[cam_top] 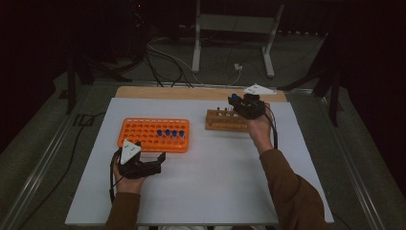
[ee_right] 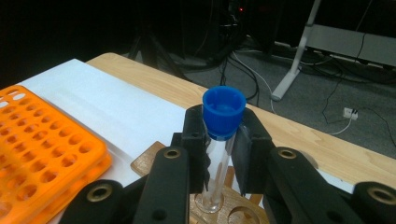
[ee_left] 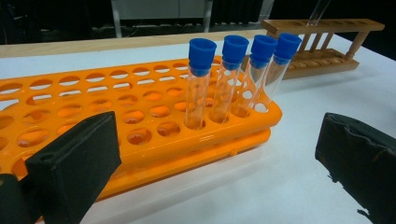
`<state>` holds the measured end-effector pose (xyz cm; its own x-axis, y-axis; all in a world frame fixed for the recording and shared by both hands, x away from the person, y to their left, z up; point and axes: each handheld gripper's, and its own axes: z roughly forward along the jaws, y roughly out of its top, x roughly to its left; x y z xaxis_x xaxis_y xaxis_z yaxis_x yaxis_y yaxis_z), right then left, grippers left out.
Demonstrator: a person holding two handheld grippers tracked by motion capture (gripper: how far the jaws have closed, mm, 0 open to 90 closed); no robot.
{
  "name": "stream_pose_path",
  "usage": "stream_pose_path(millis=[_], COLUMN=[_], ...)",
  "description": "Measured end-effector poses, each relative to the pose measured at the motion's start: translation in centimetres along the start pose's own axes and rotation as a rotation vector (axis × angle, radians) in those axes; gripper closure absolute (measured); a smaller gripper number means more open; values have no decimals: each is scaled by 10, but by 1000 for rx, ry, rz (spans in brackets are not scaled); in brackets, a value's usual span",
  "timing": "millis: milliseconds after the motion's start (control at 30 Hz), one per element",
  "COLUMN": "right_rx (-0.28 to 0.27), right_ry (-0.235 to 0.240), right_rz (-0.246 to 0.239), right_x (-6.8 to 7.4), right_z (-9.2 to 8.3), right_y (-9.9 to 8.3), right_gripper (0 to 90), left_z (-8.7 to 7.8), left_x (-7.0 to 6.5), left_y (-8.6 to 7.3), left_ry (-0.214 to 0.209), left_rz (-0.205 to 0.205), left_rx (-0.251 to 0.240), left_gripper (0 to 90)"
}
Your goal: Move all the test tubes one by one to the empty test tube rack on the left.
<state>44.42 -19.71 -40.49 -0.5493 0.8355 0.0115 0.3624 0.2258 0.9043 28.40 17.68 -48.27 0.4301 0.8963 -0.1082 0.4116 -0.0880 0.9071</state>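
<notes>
Near the table's left front, the left gripper rests with jaws apart beside the orange rack, ready to steady it. Toward the right rear edge, the right gripper clamps a capped tube just above the wooden rack, its base at a hole, apparently bound for the four tubes.

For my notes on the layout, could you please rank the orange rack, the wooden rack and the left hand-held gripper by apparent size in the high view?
1. Orange rack
2. Left hand-held gripper and wooden rack: these look about alike, so no ranking between them.
</notes>
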Motion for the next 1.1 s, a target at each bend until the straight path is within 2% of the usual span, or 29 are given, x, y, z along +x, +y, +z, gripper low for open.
stream_pose_path(millis=[233, 633, 1100], right_rx=[-12, 9, 22], right_ry=[18, 68, 152], right_rz=[-10, -46, -21], right_x=[2, 10, 16], right_z=[-10, -23, -33], right_y=[3, -2, -12], right_gripper=[770, 769, 769], left_z=[1, 2, 2], left_x=[-1, -1, -1], left_y=[0, 0, 0], left_ry=[1, 1, 0], left_rz=[1, 1, -2], left_rx=[2, 5, 3], left_gripper=[10, 10, 10])
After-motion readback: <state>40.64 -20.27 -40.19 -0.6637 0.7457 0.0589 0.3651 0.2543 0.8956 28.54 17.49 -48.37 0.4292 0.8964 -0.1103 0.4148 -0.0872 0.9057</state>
